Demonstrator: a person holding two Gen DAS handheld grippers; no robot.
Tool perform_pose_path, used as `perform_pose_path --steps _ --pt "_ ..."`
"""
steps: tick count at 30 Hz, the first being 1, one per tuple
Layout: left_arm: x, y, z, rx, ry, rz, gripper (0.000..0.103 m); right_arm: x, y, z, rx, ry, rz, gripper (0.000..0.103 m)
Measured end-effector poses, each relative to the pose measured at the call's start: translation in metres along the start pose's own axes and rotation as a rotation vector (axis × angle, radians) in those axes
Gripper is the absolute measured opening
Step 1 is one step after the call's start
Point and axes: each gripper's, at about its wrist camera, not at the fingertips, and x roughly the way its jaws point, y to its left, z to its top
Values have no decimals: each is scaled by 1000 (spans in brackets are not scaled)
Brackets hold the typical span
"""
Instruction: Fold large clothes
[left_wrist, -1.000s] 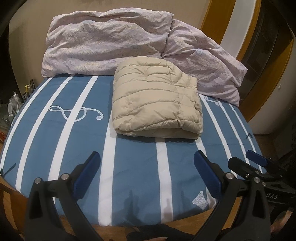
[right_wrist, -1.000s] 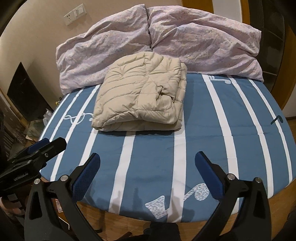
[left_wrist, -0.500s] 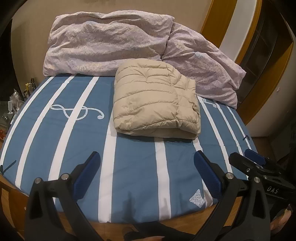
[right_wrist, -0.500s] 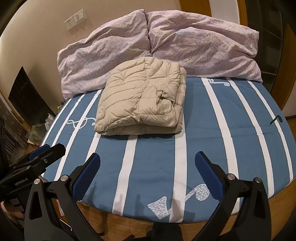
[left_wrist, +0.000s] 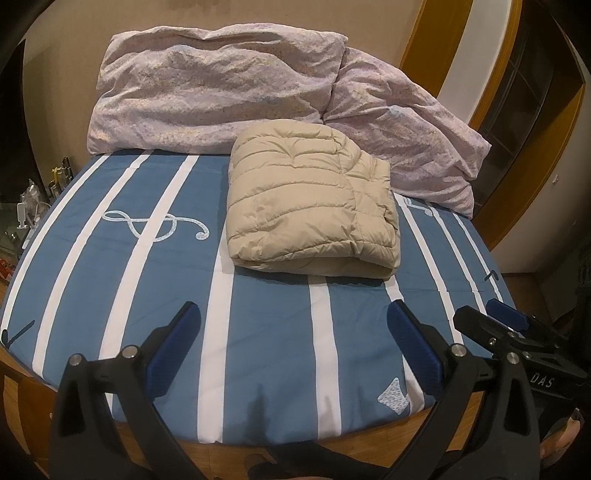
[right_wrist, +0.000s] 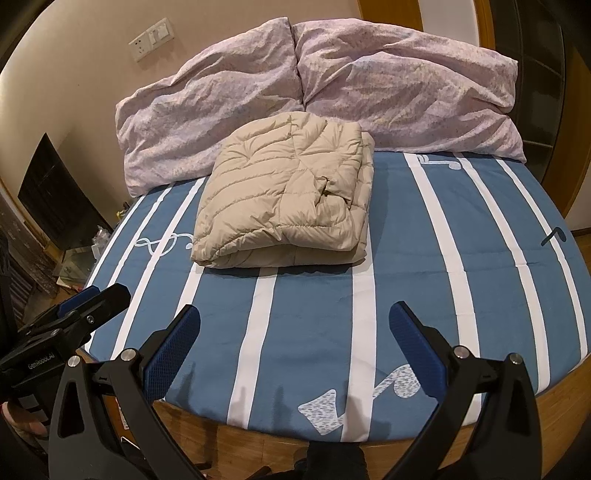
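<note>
Blue-and-white striped bedding (left_wrist: 266, 332) is covering the bed ahead of me, with two crumpled lilac pillows (left_wrist: 207, 92) lying against the wall. A beige puffer jacket (left_wrist: 310, 199) is sitting folded in a thick bundle just before the pillows, touching them. I am holding my left claw (left_wrist: 293, 328) and my right claw (right_wrist: 293, 328) over the near edge, both spread wide apart and gripping nothing, well short of the jacket.

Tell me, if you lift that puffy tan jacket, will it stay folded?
Probably not: the puffy tan jacket looks soft and quilted, so it would likely flop open. It seems light for its bulk. Its smooth shell may slide on the striped bedsheet.
</note>
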Motion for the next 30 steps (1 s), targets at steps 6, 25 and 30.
perform_pose_path --steps 6,25,30 --pt "-1 3 1 -11 5 0 100 1 1 -1 1 0 2 102" --pt "1 5 1 -10 8 1 100 5 1 -4 5 7 3 102" --pt "1 5 1 -9 8 1 100 5 2 -4 4 7 4 102"
